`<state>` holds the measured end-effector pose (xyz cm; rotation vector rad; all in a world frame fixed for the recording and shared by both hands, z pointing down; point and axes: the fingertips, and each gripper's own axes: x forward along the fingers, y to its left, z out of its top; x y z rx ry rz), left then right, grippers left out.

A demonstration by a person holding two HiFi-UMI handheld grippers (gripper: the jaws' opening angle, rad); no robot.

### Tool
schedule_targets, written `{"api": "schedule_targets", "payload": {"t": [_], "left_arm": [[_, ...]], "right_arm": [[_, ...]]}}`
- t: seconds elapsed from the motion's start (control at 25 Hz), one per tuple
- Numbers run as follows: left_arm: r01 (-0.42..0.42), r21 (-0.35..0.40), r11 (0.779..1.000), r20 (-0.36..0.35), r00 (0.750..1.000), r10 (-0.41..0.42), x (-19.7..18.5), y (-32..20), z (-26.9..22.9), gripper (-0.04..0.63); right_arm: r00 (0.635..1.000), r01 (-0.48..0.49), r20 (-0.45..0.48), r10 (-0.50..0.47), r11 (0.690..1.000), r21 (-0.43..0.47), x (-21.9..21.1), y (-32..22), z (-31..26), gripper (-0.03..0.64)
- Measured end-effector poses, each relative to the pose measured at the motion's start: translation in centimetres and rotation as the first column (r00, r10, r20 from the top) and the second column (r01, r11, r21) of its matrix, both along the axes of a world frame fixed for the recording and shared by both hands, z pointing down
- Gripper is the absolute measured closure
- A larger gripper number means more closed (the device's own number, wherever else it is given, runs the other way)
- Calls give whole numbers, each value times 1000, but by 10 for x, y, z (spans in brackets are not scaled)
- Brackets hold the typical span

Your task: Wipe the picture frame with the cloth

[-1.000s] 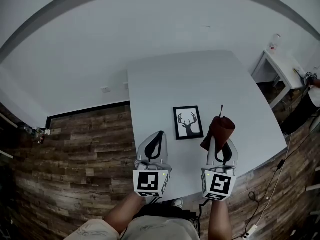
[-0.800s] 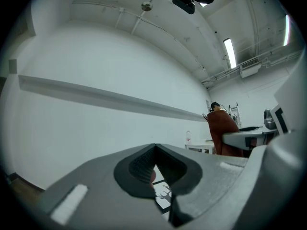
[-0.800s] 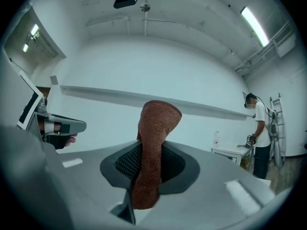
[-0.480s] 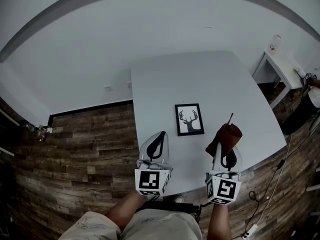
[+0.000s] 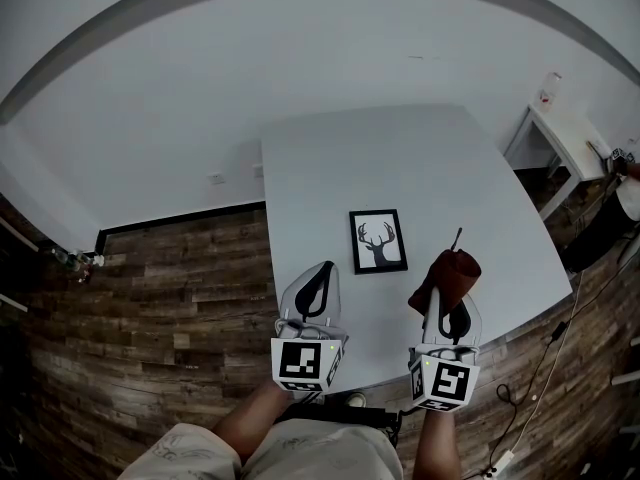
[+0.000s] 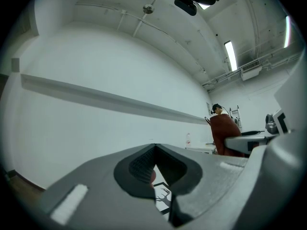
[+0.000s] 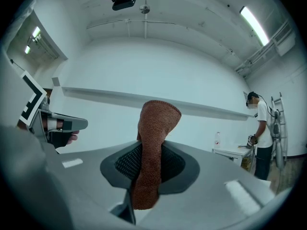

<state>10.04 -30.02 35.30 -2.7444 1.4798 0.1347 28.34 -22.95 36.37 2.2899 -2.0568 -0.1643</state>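
The black picture frame (image 5: 378, 240) with a deer print lies flat on the white table (image 5: 400, 158), ahead of and between both grippers. My right gripper (image 5: 446, 288) is shut on a reddish-brown cloth (image 5: 447, 275) that sticks up out of its jaws; this cloth (image 7: 152, 152) fills the middle of the right gripper view. It hangs to the right of the frame and does not touch it. My left gripper (image 5: 321, 268) hovers at the table's near left edge, shut and holding nothing. A sliver of the frame (image 6: 163, 198) shows through its jaws.
A small white side table (image 5: 565, 133) with a bottle (image 5: 549, 83) stands at the far right, with a person (image 7: 261, 133) beside it. Wood floor (image 5: 160, 298) lies left of the table, and cables (image 5: 555, 343) trail on the floor at the right.
My right gripper with the cloth has drawn a little back and to the right, away from the frame. The left gripper has barely moved.
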Motion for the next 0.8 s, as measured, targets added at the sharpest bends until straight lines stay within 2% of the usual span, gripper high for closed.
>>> {"api": "schedule_targets", "payload": {"t": [0.8], "left_arm": [[14,8,1000,3,1000,-14,-6,3,-7,595]], "right_arm": [[1000,-3,4,4,1000,-5,-1,3,0,509]]}}
